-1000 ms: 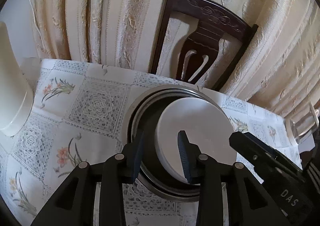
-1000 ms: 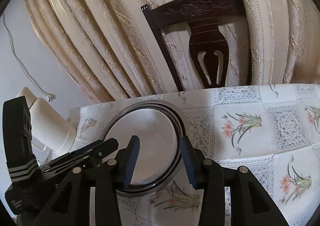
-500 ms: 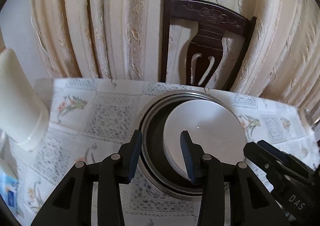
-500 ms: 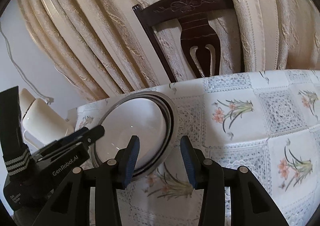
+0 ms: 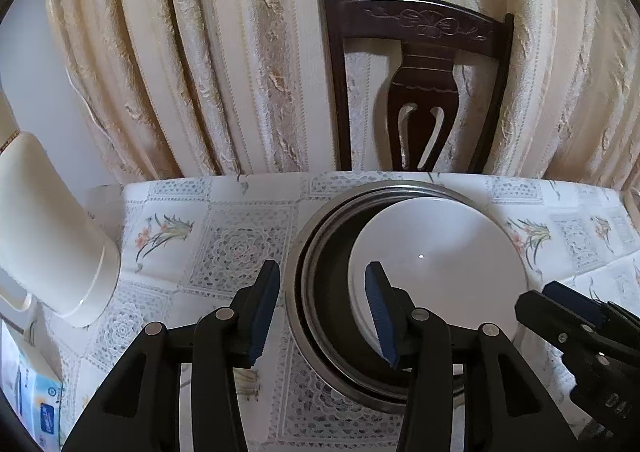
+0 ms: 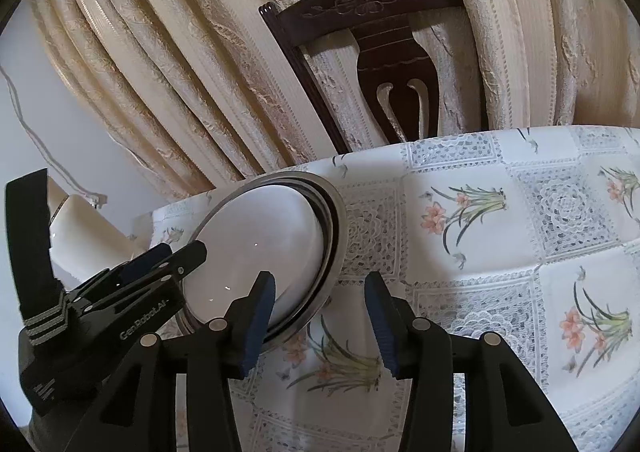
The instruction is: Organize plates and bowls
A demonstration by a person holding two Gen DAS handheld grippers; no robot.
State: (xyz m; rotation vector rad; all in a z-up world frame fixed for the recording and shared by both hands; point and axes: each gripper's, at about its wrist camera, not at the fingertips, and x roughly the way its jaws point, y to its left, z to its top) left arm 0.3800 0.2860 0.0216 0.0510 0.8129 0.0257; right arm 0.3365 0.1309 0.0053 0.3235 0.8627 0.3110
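White plate [image 5: 436, 264] inside steel bowl [image 5: 320, 316]

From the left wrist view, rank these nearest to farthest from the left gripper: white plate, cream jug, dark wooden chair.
Measured from the left gripper:
1. White plate, just ahead and right, lying in the steel bowl whose rim sits between the open jaws.
2. Cream jug, far left on the tablecloth.
3. Dark wooden chair, beyond the table's far edge, against the curtain.

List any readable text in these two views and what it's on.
"GenRobot.AI": on the side of the left gripper, right wrist view.
"DA", cut off by the frame edge: on the right gripper, left wrist view.
Blue and white packet, lower left: print too small to read.
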